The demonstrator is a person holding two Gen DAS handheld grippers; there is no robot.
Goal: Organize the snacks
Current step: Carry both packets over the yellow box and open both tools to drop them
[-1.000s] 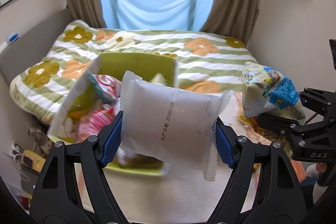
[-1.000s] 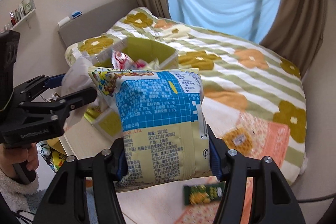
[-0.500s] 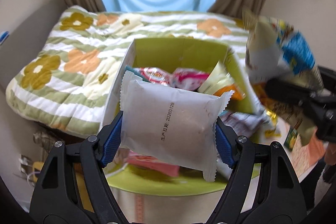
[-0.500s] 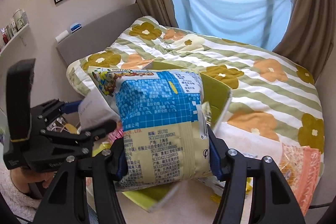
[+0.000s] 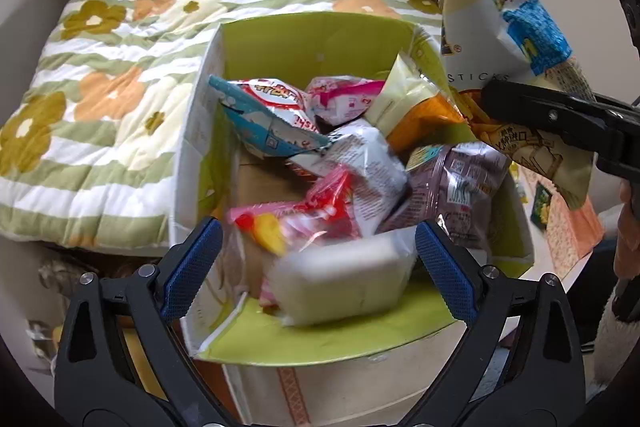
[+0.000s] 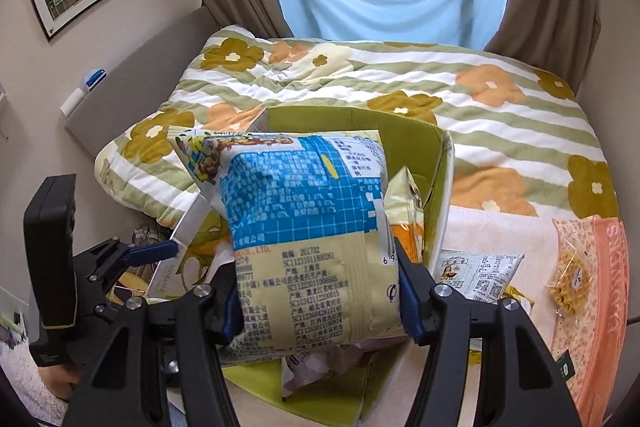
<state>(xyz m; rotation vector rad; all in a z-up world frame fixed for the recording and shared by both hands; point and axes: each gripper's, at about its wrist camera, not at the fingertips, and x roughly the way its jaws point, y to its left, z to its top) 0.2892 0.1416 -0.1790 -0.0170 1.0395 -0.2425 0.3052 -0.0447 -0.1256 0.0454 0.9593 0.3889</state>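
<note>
My left gripper (image 5: 316, 239) hangs over an open cardboard box with a green lining (image 5: 316, 35), and its jaws are opening. The white packet (image 5: 340, 279) lies blurred below the blue pads (image 5: 192, 267), free of them, at the box's near end. Several snack packs fill the box, among them a red and blue one (image 5: 268, 115) and a purple one (image 5: 460, 187). My right gripper (image 6: 320, 291) is shut on a blue and yellow snack bag (image 6: 304, 219) held above the box (image 6: 400, 131). That bag (image 5: 520, 39) hangs at the box's right rim.
A bed with a floral striped quilt (image 6: 480, 95) lies behind the box. To the right, on a table with an orange cloth (image 6: 600, 267), lie a grey packet (image 6: 480, 271) and a clear bag of yellow snacks (image 6: 572, 275). A small green packet (image 5: 542, 205) sits there too.
Both grippers have moved over the box. The left jaws have spread and the white packet has dropped from them into the box. The right still holds its bag.
</note>
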